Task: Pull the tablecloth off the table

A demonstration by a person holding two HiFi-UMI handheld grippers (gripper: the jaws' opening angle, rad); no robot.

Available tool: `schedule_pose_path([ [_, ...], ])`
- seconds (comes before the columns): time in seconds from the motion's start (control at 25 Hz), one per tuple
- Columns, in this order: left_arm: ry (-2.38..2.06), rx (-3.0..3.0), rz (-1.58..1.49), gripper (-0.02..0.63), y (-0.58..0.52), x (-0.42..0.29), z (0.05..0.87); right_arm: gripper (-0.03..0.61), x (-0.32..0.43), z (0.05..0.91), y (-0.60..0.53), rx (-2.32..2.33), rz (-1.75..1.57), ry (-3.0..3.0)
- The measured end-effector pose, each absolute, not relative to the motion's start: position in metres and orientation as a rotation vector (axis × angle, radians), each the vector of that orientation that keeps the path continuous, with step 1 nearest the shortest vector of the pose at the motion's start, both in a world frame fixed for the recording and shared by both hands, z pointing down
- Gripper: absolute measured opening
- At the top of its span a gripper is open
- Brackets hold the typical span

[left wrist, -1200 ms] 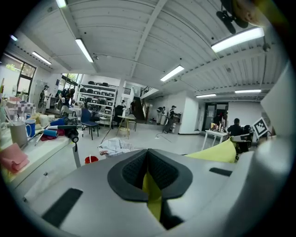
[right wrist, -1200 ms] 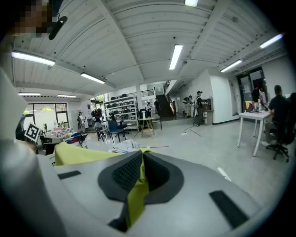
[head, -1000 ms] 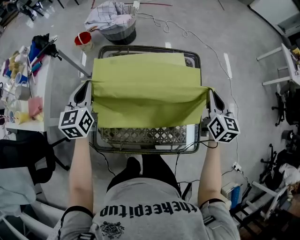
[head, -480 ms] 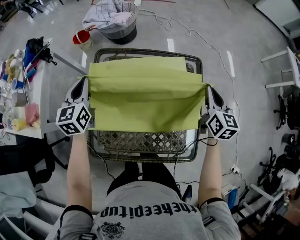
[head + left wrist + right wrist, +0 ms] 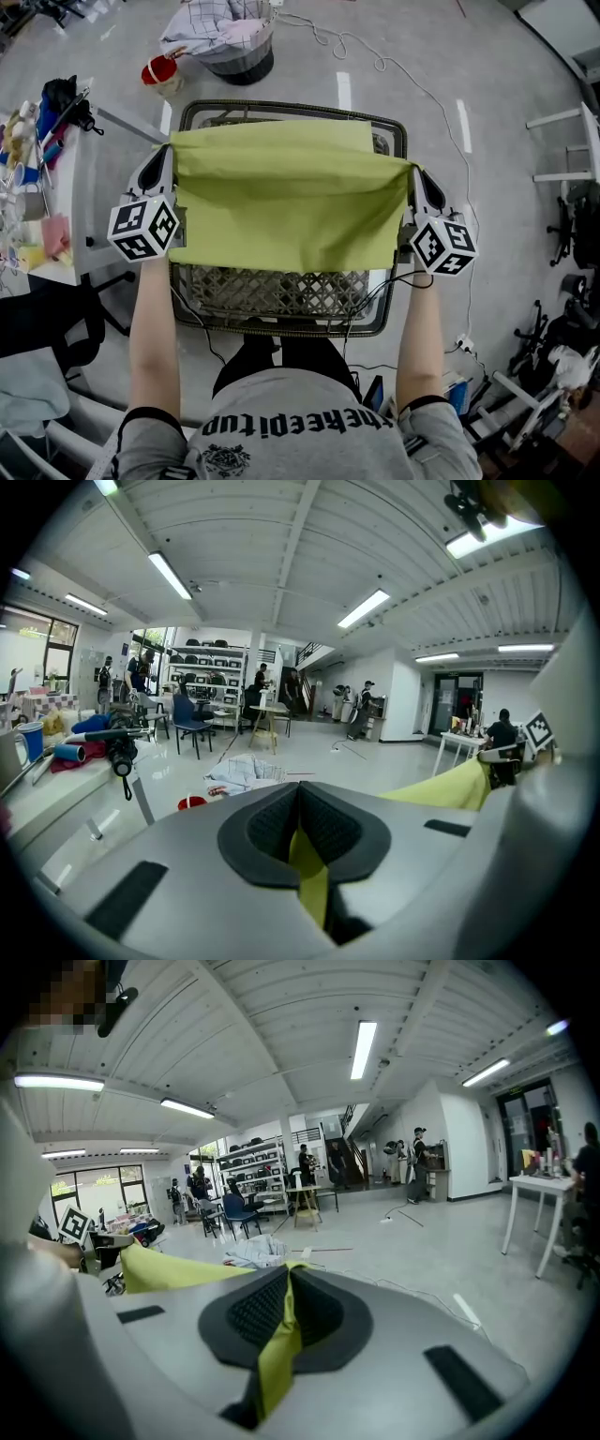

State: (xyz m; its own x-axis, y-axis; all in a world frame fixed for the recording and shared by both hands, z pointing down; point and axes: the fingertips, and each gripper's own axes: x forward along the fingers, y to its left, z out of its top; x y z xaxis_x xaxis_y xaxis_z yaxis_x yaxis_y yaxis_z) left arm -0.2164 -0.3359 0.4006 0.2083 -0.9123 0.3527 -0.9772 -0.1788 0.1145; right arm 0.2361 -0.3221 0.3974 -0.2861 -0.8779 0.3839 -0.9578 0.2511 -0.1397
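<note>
In the head view, the yellow-green tablecloth [image 5: 286, 202] is stretched between the left gripper [image 5: 167, 156] and the right gripper [image 5: 413, 174], one at each side edge of the metal lattice desk [image 5: 281, 289]. The cloth's far edge lies near the desk's far rim. Its near edge stops short of the person, so a strip of lattice there is uncovered. Open floor [image 5: 506, 234] lies to the right. A cluttered side desk [image 5: 80, 187] stands just beside the left edge, and a laundry basket [image 5: 225, 47] and a red cup [image 5: 161, 72] sit beyond the far rim. In the left gripper view, the fingers [image 5: 258, 832] are pressed together on a fold of the cloth, and the sheet runs off to the right. In the right gripper view, the fingers [image 5: 323, 1321] likewise pinch a cloth fold, and the sheet runs off to the left.
</note>
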Motion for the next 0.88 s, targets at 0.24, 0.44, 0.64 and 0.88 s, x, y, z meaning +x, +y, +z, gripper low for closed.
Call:
schedule_pose_path([
  [0.24, -1.778, 2.158, 0.31, 0.017, -0.356, -0.217, 0.412, 0.015, 0.235, 0.407, -0.344, 1.703, 0.529, -2.287],
  [0.44, -1.766, 2.151, 0.327, 0.017, -0.364, -0.214, 0.423, 0.017, 0.237, 0.422, -0.353, 1.699, 0.558, -2.27],
  [0.64, -1.75, 2.158, 0.339, 0.017, -0.366, -0.215, 0.431, 0.017, 0.236, 0.434, -0.357, 1.69, 0.583, -2.248],
  [0.88, -1.736, 2.173, 0.348, 0.018, -0.369, -0.214, 0.436, 0.036, 0.236, 0.442, -0.358, 1.692, 0.58, -2.217],
])
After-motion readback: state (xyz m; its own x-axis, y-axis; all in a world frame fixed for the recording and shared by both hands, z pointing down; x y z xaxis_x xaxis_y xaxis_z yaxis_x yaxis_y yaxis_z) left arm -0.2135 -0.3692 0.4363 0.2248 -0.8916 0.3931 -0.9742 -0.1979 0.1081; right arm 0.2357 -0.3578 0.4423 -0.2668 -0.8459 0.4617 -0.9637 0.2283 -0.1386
